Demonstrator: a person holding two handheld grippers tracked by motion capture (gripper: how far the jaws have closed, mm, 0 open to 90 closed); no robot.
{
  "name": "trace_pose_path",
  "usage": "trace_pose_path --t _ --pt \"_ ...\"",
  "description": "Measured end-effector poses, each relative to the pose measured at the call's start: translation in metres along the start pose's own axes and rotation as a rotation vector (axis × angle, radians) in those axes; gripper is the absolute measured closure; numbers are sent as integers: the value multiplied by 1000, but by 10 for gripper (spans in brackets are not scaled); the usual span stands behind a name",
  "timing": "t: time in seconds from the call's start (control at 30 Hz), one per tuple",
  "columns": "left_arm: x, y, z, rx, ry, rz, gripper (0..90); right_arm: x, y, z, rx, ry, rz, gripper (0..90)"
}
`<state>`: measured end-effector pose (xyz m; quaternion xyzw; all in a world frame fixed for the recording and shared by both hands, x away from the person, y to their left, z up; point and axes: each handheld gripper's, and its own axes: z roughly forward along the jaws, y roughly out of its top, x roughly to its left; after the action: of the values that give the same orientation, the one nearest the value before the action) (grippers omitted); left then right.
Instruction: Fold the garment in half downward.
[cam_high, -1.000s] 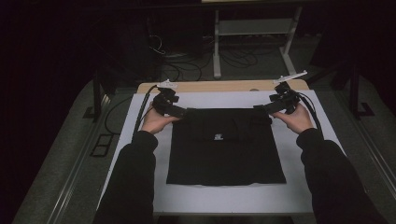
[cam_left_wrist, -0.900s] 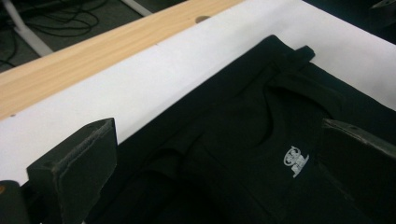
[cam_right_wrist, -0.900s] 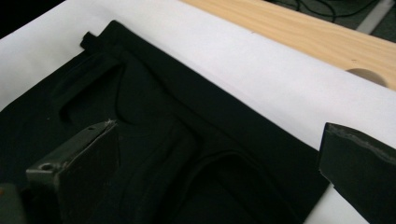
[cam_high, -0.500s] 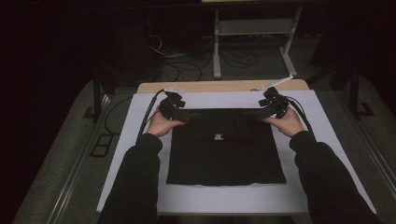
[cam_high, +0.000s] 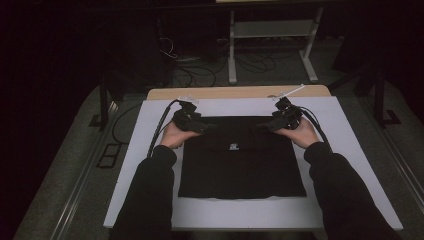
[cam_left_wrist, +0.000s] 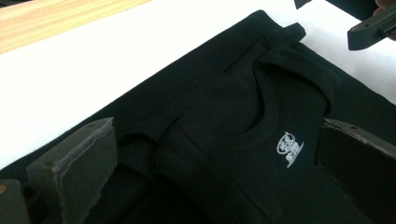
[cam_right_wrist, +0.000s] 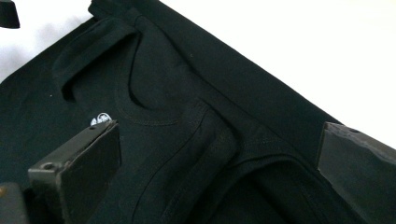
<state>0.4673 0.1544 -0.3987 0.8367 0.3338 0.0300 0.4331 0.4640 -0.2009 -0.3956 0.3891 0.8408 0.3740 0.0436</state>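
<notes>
A black shirt (cam_high: 242, 160) lies flat on the white board (cam_high: 150, 175), with a small white logo (cam_high: 233, 147) below its neckline. My left gripper (cam_high: 205, 128) rests at the shirt's top edge, left of the neckline. It is open, and the jaws straddle the left shoulder strap (cam_left_wrist: 187, 140) in the left gripper view. My right gripper (cam_high: 264, 127) mirrors it on the other side and is open over the right strap (cam_right_wrist: 219, 144). The logo (cam_left_wrist: 292, 147) shows beside the left gripper's right jaw. Neither gripper (cam_left_wrist: 215, 158) (cam_right_wrist: 219, 163) is pinching the fabric.
A wooden table edge (cam_high: 235, 92) runs behind the board. Cables (cam_high: 160, 125) trail from the grippers off the back left and right. A white metal stand (cam_high: 270, 45) and floor cables sit beyond the table. Bare board surrounds the shirt on all sides.
Both grippers have moved inward from the shirt's top corners toward the neckline and now sit over the shoulder straps. The shirt itself has not shifted.
</notes>
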Motion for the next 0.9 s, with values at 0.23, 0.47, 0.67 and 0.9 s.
trace_pose_path --t 0.23,0.47,0.67,0.9 --pt "7 -4 6 -19 3 -35 66 -5 -2 6 -5 21 11 135" --pt "9 -8 15 5 -13 -43 178 -7 -3 11 -14 52 35 316" --pt "13 -9 17 10 -11 -58 282 -10 -5 18 7 46 47 395" --pt "19 -14 21 18 -12 -89 424 -9 -5 23 4 58 53 499"
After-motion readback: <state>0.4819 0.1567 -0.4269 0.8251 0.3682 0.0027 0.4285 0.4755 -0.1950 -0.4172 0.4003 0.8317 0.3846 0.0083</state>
